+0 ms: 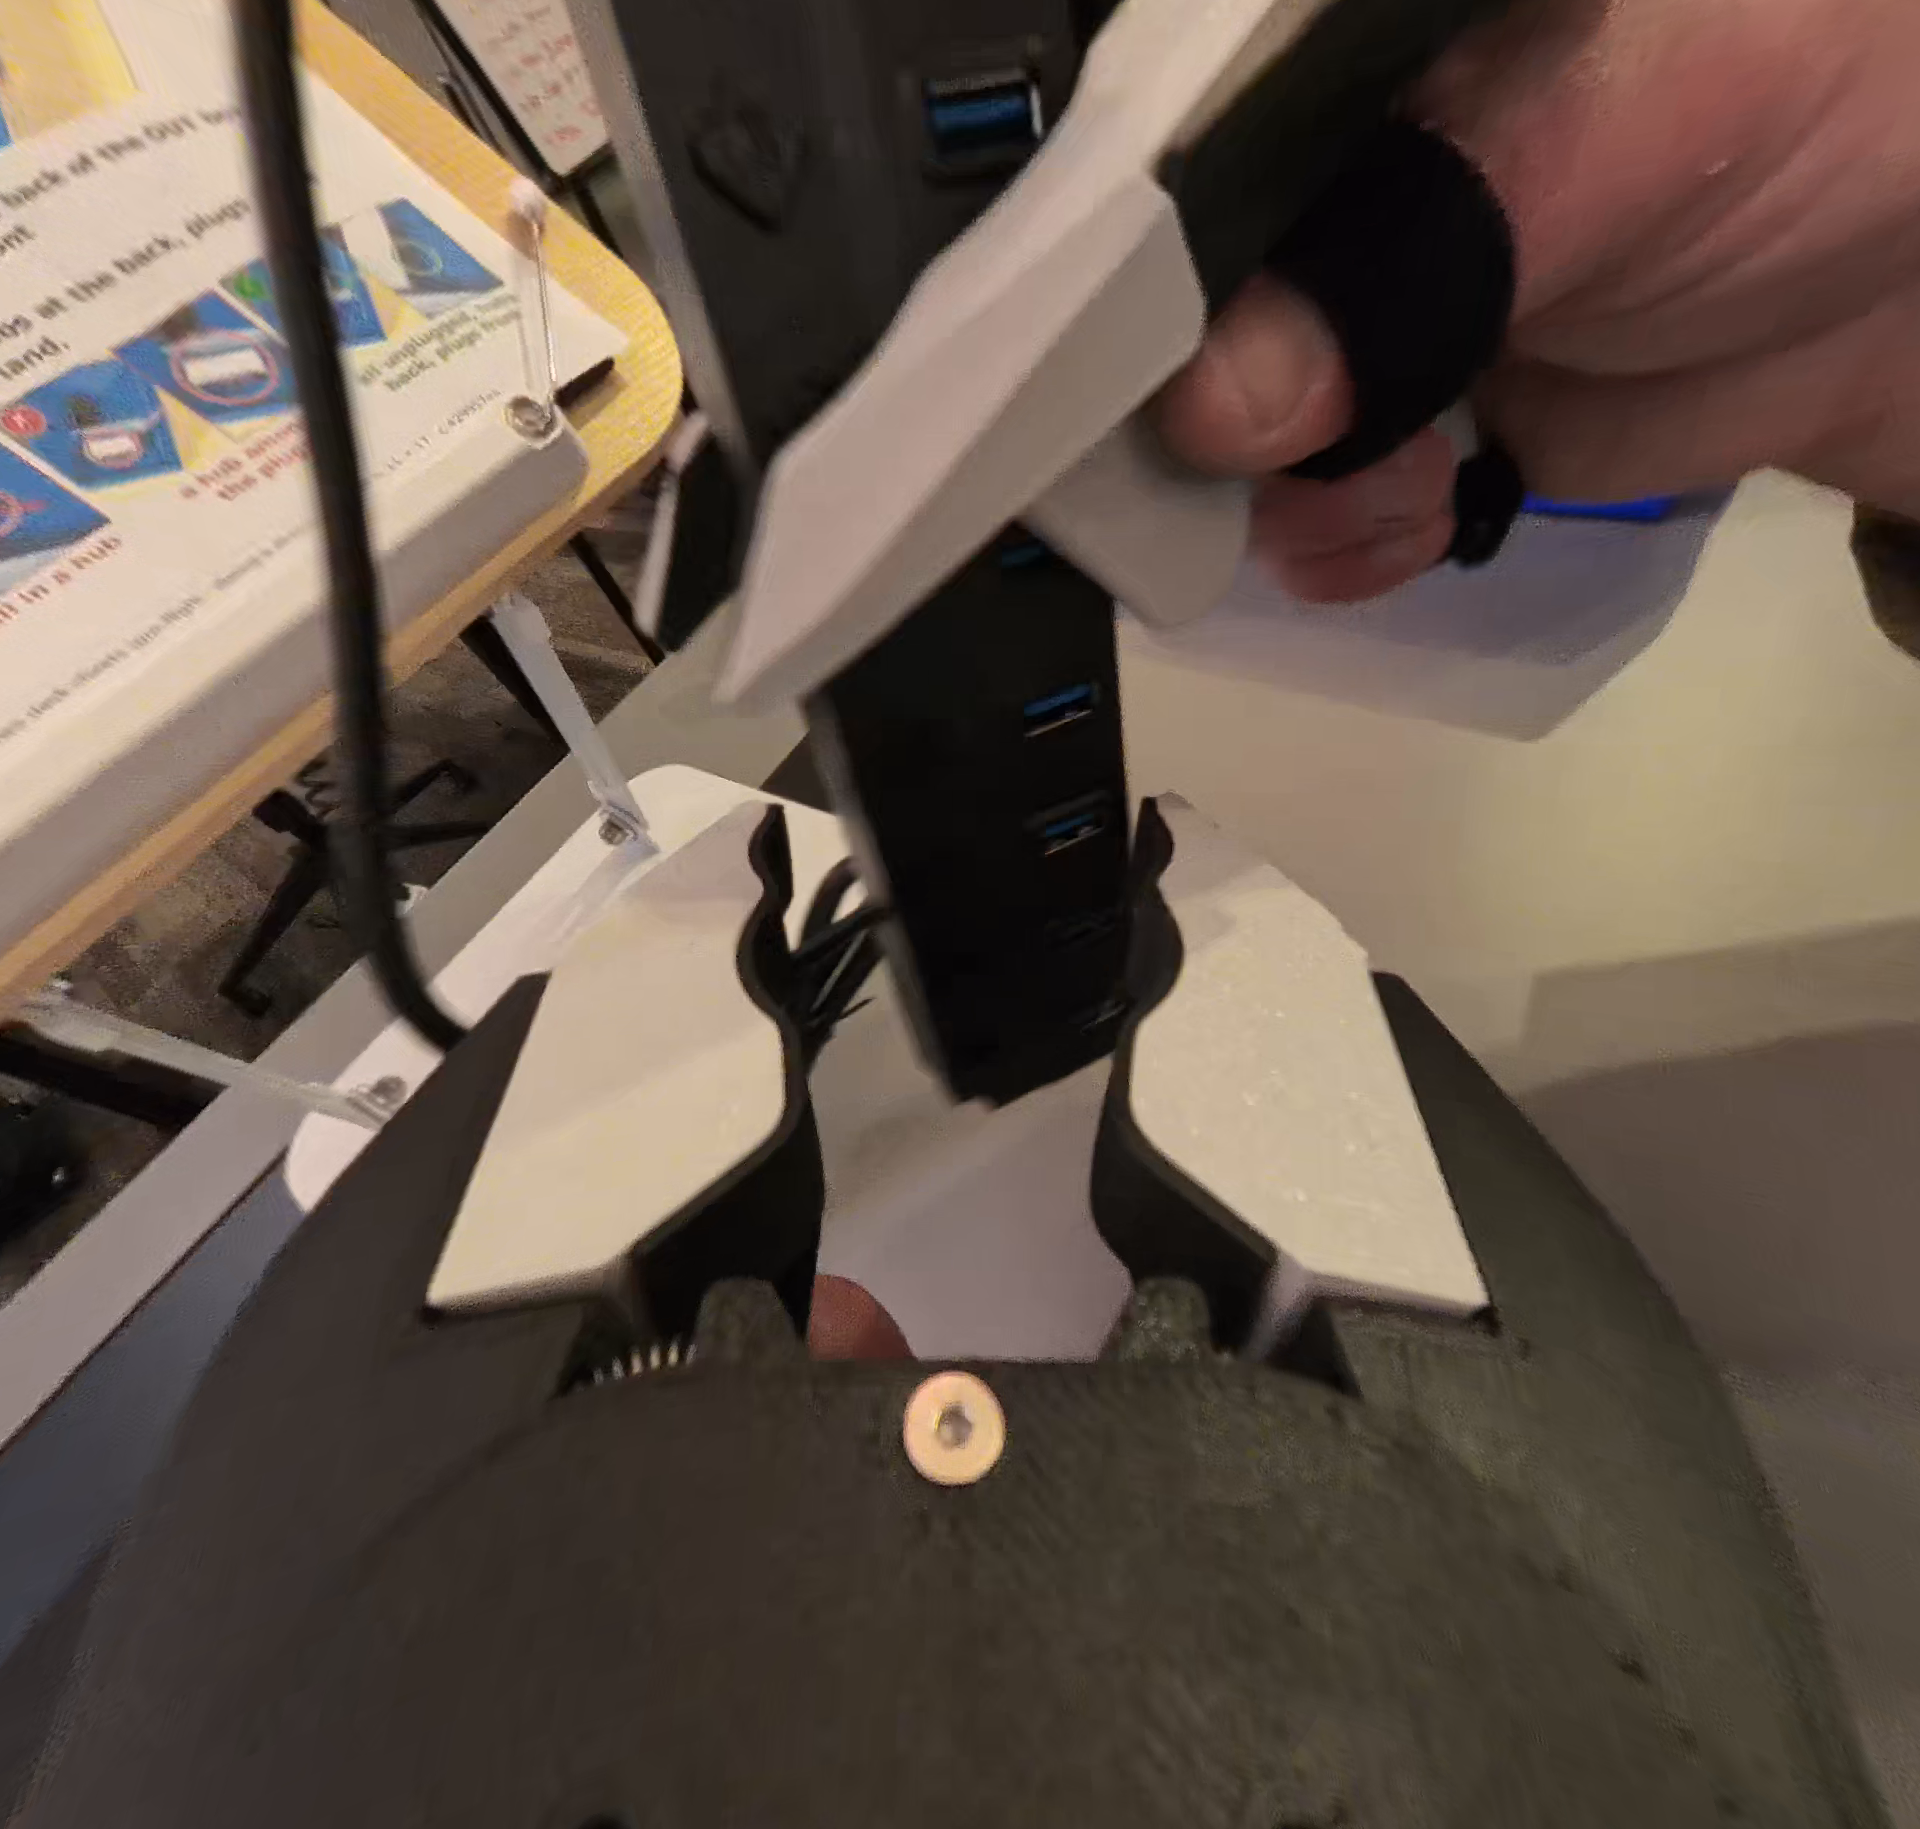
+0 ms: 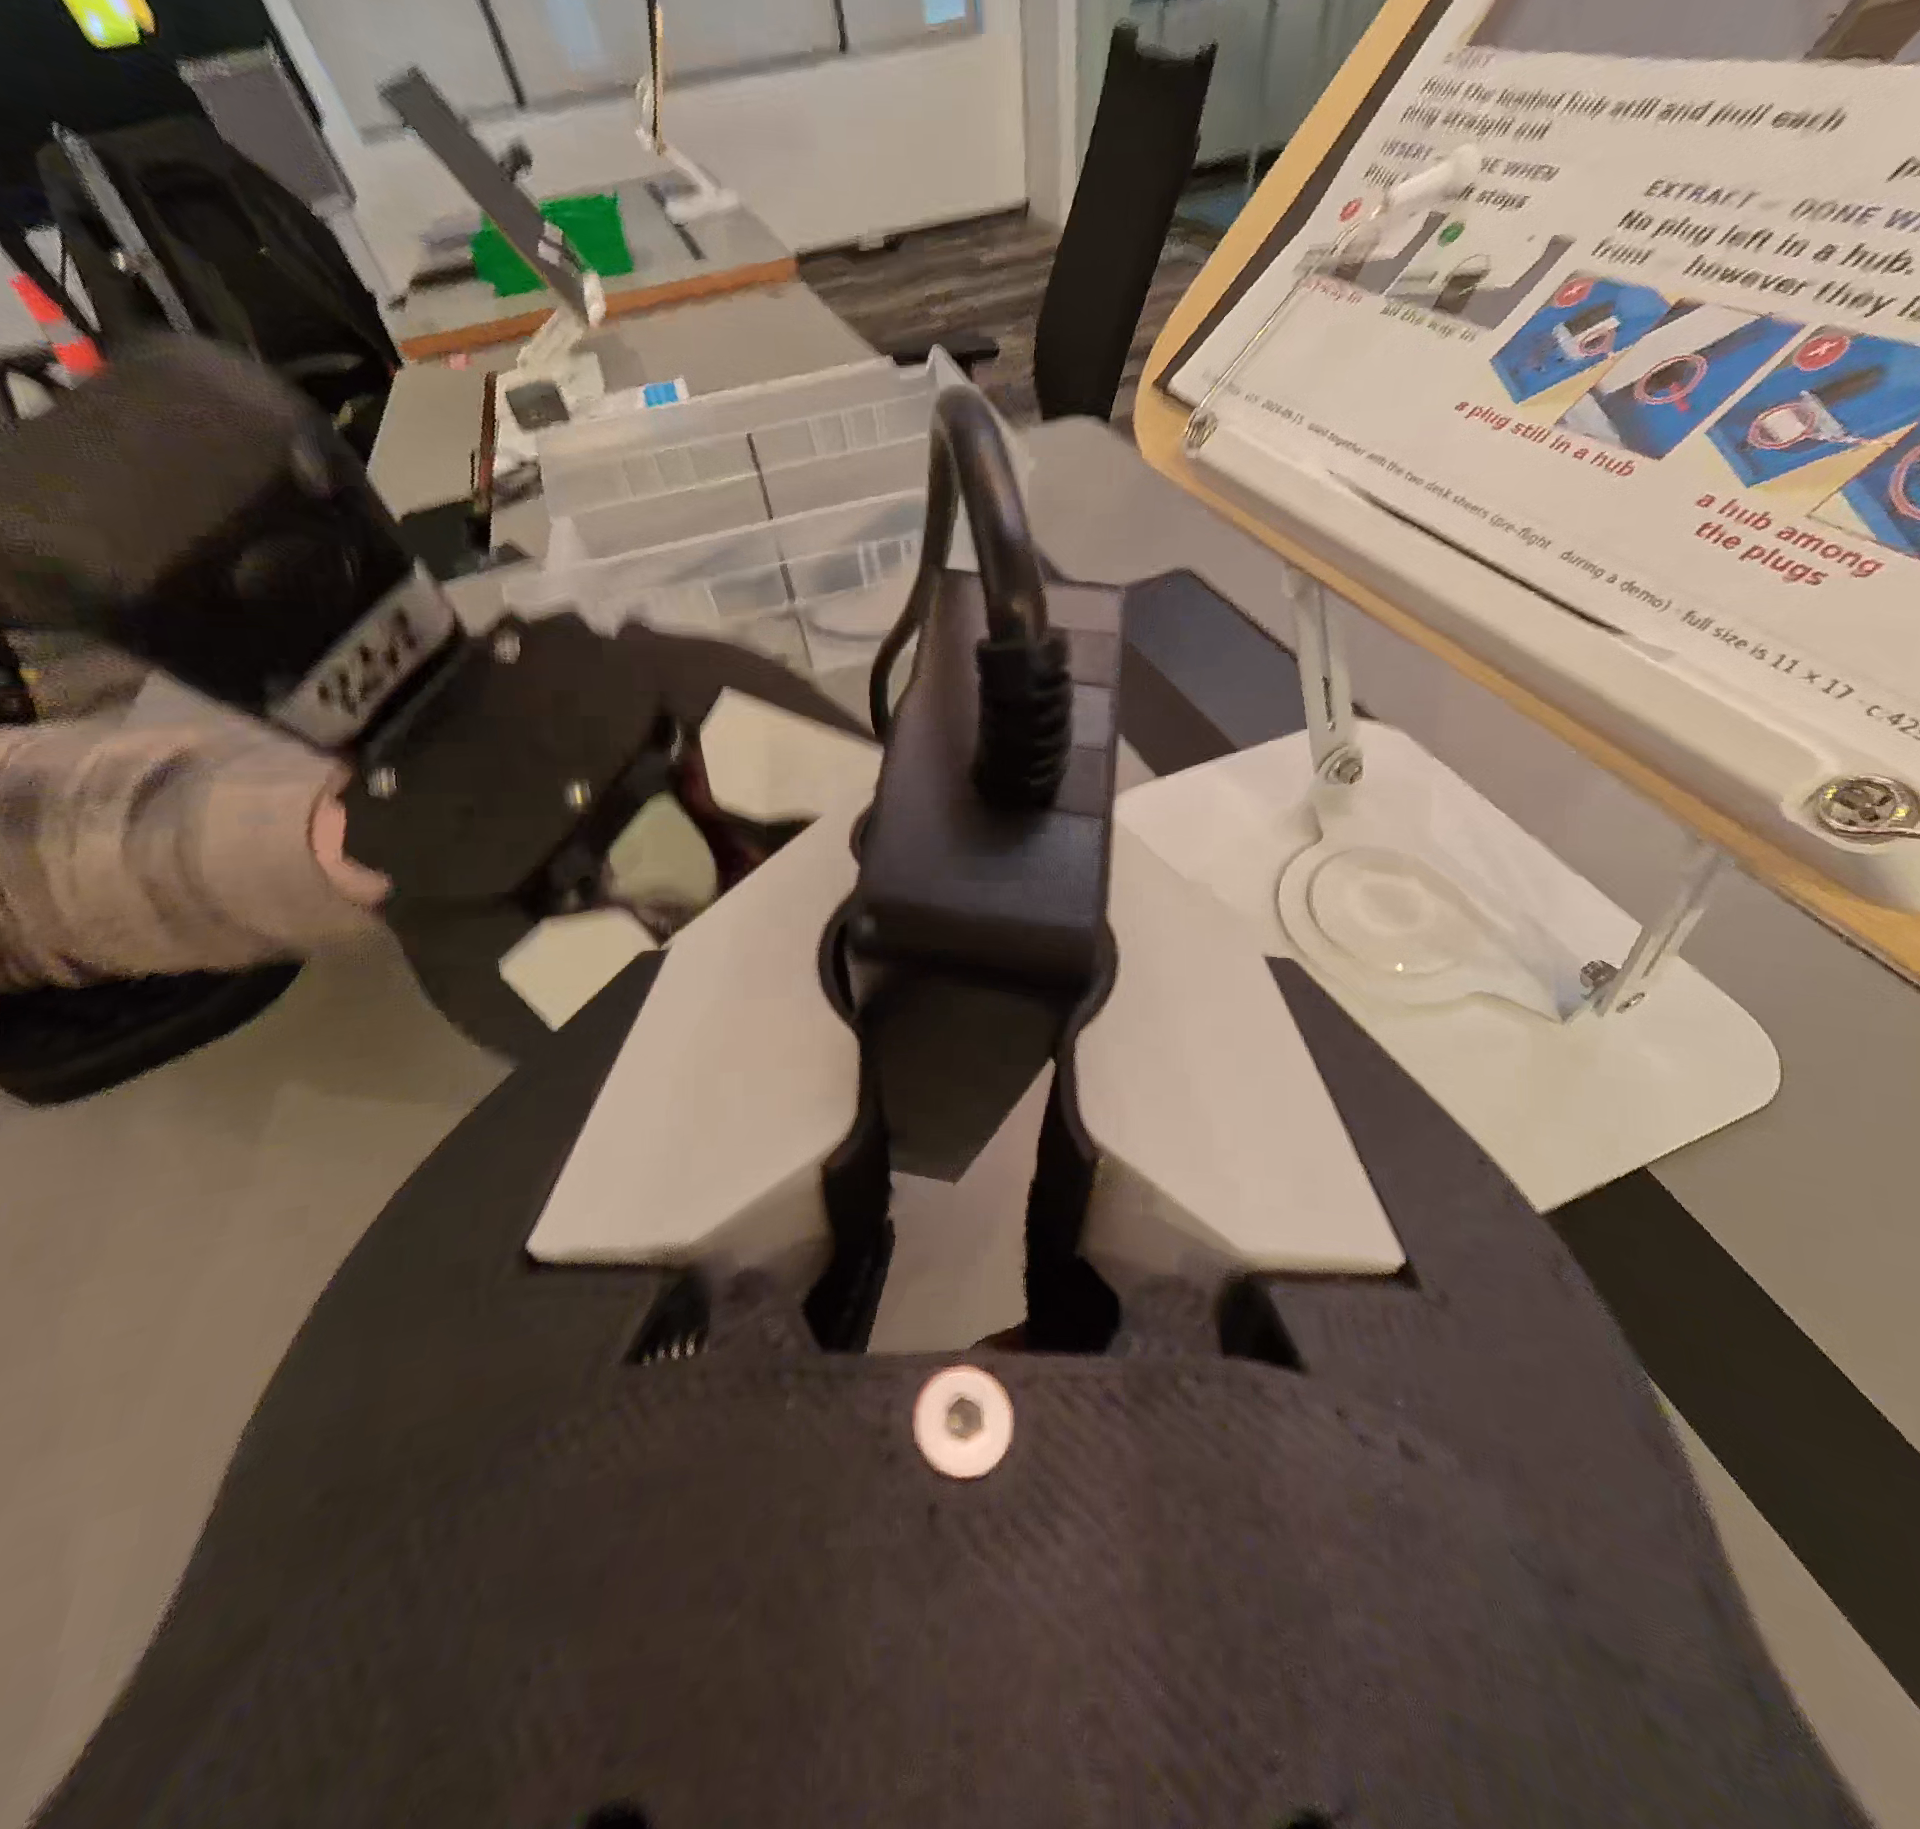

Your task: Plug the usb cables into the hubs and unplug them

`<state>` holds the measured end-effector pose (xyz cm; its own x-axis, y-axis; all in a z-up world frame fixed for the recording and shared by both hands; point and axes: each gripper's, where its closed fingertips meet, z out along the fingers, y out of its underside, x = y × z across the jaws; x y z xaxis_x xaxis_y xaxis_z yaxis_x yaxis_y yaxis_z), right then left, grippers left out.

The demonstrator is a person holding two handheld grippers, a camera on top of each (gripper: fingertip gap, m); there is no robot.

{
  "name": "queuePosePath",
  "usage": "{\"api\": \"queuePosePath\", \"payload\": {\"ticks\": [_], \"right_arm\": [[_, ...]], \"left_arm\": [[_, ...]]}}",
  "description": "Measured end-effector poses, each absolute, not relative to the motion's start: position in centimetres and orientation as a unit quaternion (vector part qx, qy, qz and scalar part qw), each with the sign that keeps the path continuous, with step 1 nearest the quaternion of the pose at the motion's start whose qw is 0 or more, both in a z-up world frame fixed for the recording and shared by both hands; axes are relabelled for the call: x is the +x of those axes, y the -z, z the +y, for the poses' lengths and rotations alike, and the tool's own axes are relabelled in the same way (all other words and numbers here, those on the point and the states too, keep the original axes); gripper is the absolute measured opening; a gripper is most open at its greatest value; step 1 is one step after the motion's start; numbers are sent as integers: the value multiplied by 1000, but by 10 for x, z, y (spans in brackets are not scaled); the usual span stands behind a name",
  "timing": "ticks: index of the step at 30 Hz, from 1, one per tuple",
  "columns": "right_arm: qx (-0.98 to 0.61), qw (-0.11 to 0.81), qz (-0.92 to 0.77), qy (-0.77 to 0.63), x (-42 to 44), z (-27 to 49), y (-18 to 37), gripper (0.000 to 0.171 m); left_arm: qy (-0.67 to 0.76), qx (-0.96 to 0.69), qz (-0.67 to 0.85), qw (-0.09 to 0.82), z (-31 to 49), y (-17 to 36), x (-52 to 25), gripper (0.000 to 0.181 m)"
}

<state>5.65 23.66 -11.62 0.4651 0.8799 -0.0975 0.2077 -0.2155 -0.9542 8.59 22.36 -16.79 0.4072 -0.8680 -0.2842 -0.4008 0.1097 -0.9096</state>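
At the far left of the left wrist view an instruction sheet (image 1: 208,449) lies on a tilted wooden board, propped so it can be read while working. A black cable (image 1: 312,449) hangs down in front of it and curves toward the gripper.

Further right, the left gripper (image 1: 961,948) has its jaws spread apart and clamps nothing. The lower end of a long black hub (image 1: 987,844) hangs in the gap between the fingers, and whether it touches either of them I cannot tell. The hub stands roughly upright, blue ports (image 1: 1060,709) facing the camera, which probably keeps the sockets open to approach.

Right again, the other tool crosses the hub's middle, with a person's hand (image 1: 1610,252) squeezing its handle.

In the right wrist view the left gripper (image 2: 582,823) shows at the left, blurred (so it seems to be moving). At centre the right gripper (image 2: 971,958) is clamped on the hub (image 2: 987,844), its fingers pinching the narrow sides. That grip likely steadies the body so a plug can be pushed or pulled against it. From the hub's upper face a ribbed strain relief rises into a thick black cable (image 2: 977,491), which loops over and down behind; this looks like the hub's own lead.

At the right stands the board's clear stand (image 2: 1455,896) on the grey table (image 2: 208,1260). No loose USB plug is visible, so I judge that the left tool is lining up on the hub, not yet plugging anything in.
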Motion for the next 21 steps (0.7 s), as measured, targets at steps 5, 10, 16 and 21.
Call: {"api": "queuePosePath", "payload": {"ticks": [5, 10, 16, 21], "right_arm": [[-670, 445, -447, -392, 53, 207, 113, 23], [-655, 414, -467, -426, 38, 190, 114, 22], [-623, 435, -485, -433, 24, 180, 103, 24], [-637, 436, -482, -415, 35, 184, 103, 43]], "left_arm": [[247, -599, 574, 501, 202, 170, 82, 57], [306, -584, 599, 454, 178, 185, 93, 50], [395, -578, 557, 447, 174, 175, 94, 26], [423, -571, 541, 449, 174, 162, 90, 24]]}}
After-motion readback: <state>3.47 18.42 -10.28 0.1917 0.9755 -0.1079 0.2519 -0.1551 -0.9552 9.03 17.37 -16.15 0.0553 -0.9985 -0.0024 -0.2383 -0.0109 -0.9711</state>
